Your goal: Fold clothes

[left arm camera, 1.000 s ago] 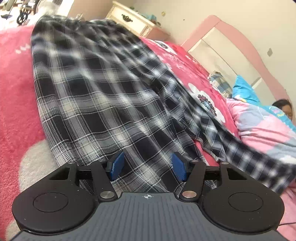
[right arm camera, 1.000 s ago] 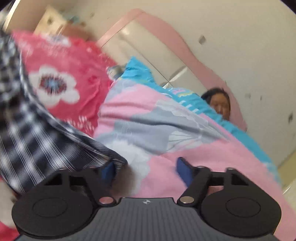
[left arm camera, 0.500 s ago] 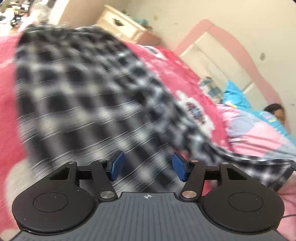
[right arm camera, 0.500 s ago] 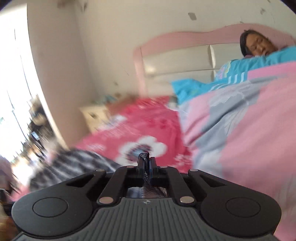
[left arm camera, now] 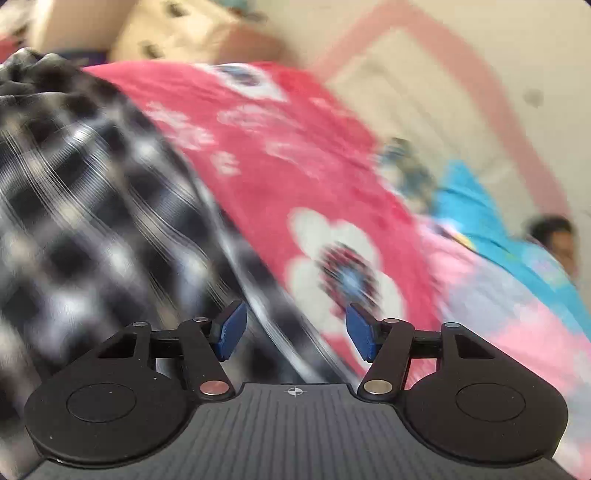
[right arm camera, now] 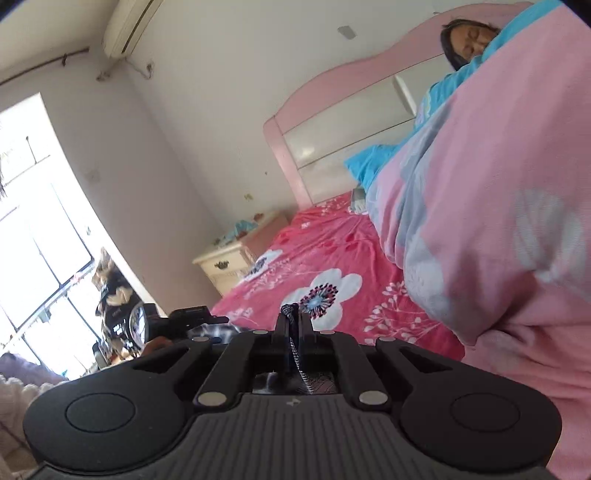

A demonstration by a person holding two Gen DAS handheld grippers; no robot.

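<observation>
Red floral bedsheet [left arm camera: 303,147] fills both views; only the right wrist view shows the window [right arm camera: 33,229] and air conditioner [right arm camera: 129,22], and only the left wrist view shows the plaid garment [left arm camera: 92,221] spread wide, blurred. A pink quilt [right arm camera: 498,221] lies beside the sheet. The left gripper [left arm camera: 293,328] stands partly open, empty, above the garment's edge. The right gripper [right arm camera: 293,325] is closed on a pinch of plaid fabric.
</observation>
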